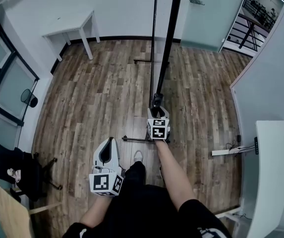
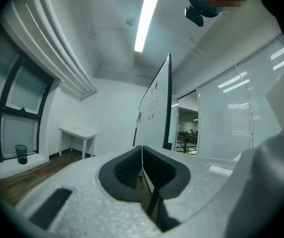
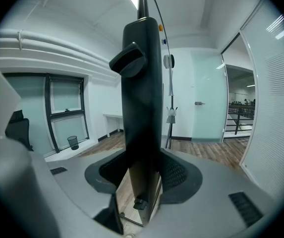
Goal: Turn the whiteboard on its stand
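Note:
The whiteboard (image 1: 167, 43) shows edge-on from above as a thin dark line on its wheeled stand, with one foot bar (image 1: 136, 140) near my feet. My right gripper (image 1: 156, 108) is shut on the stand's black upright post (image 3: 141, 83). The post has a clamp knob (image 3: 128, 59) and fills the gap between the pads. My left gripper (image 1: 107, 151) hangs lower and to the left, apart from the stand, its pads shut together on nothing (image 2: 142, 163). In the left gripper view the whiteboard (image 2: 156, 103) stands ahead, tilted nearly edge-on.
Wooden floor all round. A white table (image 1: 72, 26) stands at the far left wall, a black chair (image 1: 3, 162) and a wooden panel (image 1: 10, 212) at the near left. On the right are a white desk (image 1: 268, 172) and a power strip (image 1: 228, 151); a glass door (image 1: 213, 14) is behind.

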A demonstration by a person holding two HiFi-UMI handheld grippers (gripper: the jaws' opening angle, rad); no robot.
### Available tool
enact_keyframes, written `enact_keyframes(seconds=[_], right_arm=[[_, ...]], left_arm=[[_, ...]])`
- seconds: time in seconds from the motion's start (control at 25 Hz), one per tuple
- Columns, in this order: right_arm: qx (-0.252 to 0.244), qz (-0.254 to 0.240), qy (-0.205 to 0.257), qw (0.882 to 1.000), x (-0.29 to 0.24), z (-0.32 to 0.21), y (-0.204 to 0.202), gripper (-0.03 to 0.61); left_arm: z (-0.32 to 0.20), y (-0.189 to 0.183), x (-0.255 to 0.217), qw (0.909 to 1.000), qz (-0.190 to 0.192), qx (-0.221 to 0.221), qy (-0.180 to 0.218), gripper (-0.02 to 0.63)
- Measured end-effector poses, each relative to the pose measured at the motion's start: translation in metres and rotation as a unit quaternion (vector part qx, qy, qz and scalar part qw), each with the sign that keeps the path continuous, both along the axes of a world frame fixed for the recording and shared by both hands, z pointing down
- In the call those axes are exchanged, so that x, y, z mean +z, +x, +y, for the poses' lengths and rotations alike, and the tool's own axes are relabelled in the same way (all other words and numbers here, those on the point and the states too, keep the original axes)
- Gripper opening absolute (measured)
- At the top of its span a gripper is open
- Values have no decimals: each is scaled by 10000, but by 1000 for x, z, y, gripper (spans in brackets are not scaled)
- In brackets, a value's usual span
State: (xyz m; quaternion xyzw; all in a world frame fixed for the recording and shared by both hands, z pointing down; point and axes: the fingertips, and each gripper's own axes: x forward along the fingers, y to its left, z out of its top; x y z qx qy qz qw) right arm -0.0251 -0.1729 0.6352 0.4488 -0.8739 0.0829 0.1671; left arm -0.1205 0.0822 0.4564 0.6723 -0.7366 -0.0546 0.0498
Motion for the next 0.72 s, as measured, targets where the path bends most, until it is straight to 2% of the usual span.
enact_keyframes(seconds=[0.32,0.72], right_arm=[[-150,-20,61,9999,2,55,17,190],[-237,41,-28,9997,5,104,32,190]], left_arm=[[63,31,1,9999,4,-105,-59,20],[119,50,-6,9995,-94,-256,-160,20]])
